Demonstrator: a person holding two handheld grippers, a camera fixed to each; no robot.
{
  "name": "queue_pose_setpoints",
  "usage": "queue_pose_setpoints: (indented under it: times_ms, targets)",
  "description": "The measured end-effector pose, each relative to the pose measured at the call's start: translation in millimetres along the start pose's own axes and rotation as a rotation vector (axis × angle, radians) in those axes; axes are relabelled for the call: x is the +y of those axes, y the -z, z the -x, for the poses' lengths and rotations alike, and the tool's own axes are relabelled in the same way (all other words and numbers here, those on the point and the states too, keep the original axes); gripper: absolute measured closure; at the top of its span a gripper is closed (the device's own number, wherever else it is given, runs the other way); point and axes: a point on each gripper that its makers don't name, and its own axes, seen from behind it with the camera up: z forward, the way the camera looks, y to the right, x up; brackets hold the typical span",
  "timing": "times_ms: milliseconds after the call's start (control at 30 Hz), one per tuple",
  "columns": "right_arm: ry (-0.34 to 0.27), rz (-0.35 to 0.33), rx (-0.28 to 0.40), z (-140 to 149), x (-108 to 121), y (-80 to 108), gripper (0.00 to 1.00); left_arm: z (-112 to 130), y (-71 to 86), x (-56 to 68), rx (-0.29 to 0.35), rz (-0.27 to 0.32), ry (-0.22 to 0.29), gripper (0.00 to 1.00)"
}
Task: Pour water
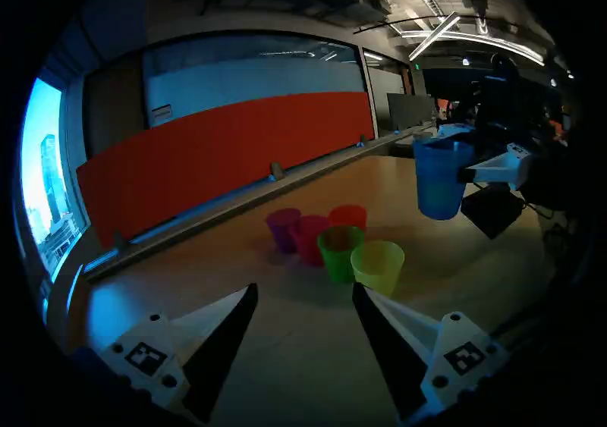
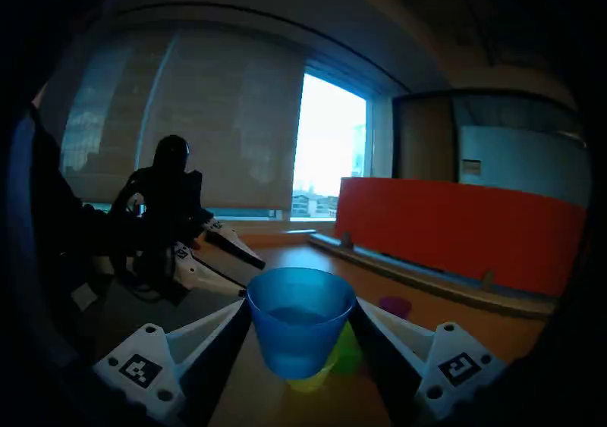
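Note:
My right gripper (image 2: pixel 301 328) is shut on a blue cup (image 2: pixel 300 321) with water in it, held upright above the table. In the left gripper view the same blue cup (image 1: pixel 441 178) hangs in the air at the right, clamped by the right gripper (image 1: pixel 464 175). Below it, in a cluster on the wooden table, stand a purple cup (image 1: pixel 283 228), a pink cup (image 1: pixel 310 238), a red cup (image 1: pixel 348 216), a green cup (image 1: pixel 339 251) and a yellow-green cup (image 1: pixel 377 265). My left gripper (image 1: pixel 303 306) is open, low over the table, just short of the cluster.
An orange partition (image 1: pixel 228 150) with a rail runs along the table's far side. Bright windows (image 2: pixel 330 142) lie beyond. The left gripper (image 2: pixel 220 252) and the hand holding it show as a dark shape at the left of the right gripper view.

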Motion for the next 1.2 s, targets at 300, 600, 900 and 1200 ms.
queue_pose_setpoints:
  times_ms: [300,600,900,1200]
  targets:
    - [-0.002,0.017,0.038,-7.9,5.3,4.9,0.09,4.3,-13.2,8.1,-0.014,0.042,0.004,0.08]
    - [0.001,0.027,0.028,-7.7,11.3,10.1,0.09,12.7,-32.5,0.7,-0.042,0.05,-0.002,0.08]
    - [-0.006,0.031,0.021,-4.6,17.3,13.6,0.09,15.9,-51.5,-3.5,-0.052,0.059,0.001,0.08]
    - [-0.009,0.033,0.017,-0.1,23.2,14.4,0.09,17.9,-71.0,-6.1,-0.066,0.075,-0.004,0.08]
